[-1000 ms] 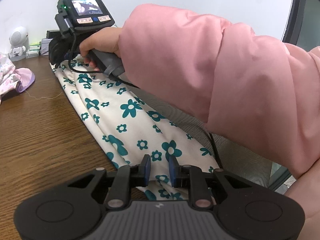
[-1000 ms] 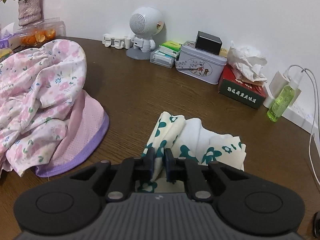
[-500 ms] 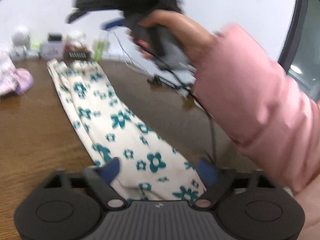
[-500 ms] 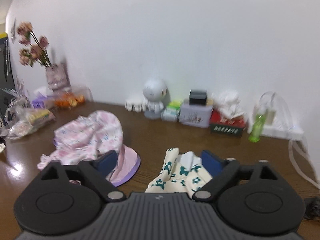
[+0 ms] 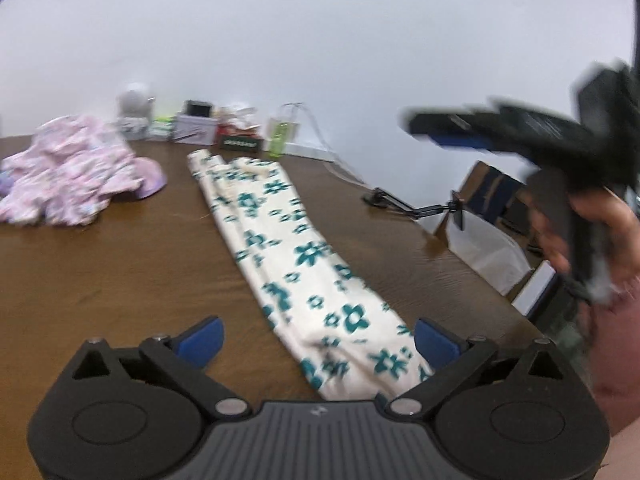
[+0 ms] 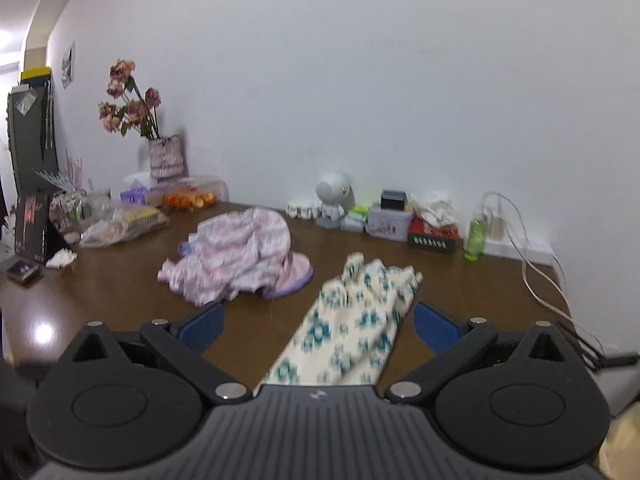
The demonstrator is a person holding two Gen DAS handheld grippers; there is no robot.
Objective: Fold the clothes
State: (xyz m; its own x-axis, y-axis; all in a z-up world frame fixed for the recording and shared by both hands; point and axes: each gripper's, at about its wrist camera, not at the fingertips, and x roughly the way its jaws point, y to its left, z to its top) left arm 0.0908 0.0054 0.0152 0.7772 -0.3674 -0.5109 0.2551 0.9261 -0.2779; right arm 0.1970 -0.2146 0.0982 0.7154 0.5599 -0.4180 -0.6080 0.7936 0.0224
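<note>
Two garments share the brown worktop (image 6: pixel 120 300): one cream garment with teal flowers (image 5: pixel 288 248), folded into a long narrow strip, and one crumpled pink floral heap (image 5: pixel 68 172) lying well apart from it toward the worktop's far left. The strip's long axis runs from the near edge, just ahead of the left gripper (image 5: pixel 316 340), away toward the far edge, where its end stops short of a row of small items against the wall. The left gripper's jaws are opening, spread wider than the strip's near end, which lies between the blue pads untouched. Seen from its own camera, the right gripper (image 6: pixel 316 326) hangs with jaws wide apart and nothing clamped, the strip's far part stretching ahead of it; in the left view the same tool appears blurred, raised above the worktop's right side in a hand (image 5: pixel 600 240). Judged from this layout, the left gripper is nearer the strip's near end, and a fold would likely bring one end over the other along that axis. One green bottle (image 6: pixel 474 242) stands among the items at the far edge.
</note>
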